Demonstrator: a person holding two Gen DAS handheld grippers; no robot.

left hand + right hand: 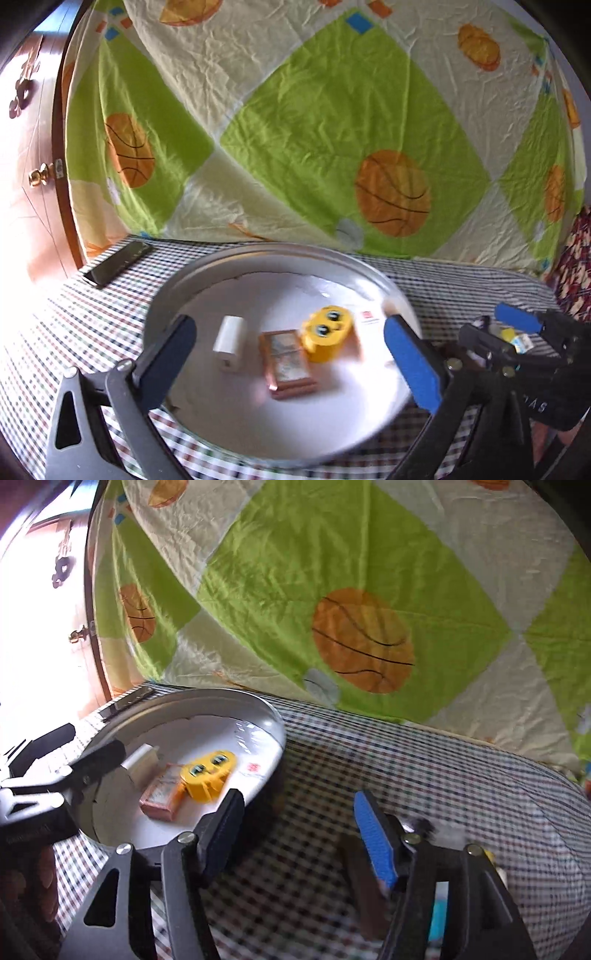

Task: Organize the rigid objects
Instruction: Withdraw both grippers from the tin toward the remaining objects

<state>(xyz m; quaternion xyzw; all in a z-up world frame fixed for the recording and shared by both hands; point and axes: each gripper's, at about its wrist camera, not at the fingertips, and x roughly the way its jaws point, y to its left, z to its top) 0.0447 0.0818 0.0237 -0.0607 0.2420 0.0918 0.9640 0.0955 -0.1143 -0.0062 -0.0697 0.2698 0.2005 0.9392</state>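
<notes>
A round metal tray (184, 280) sits on a checked cloth. On its white floor lie a white block (229, 343), a copper-coloured flat box (290, 369), a yellow toy with cartoon eyes (327, 338) leaning on that box, and a white card with a red mark (369, 317). My left gripper (288, 325) hangs over the tray's near side, open wide with nothing between its pads. My right gripper (297, 797) is open over bare cloth to the right of the tray (273, 716). The right wrist view also shows the toy (208, 771) and the left gripper (92, 740).
A dark phone (118, 264) lies on the cloth at the table's far left corner. A green and cream quilt with basketballs (332, 129) hangs behind the table. A wooden door with a brass knob (38, 177) is at left. Small yellow and white bits (515, 338) show by the right gripper.
</notes>
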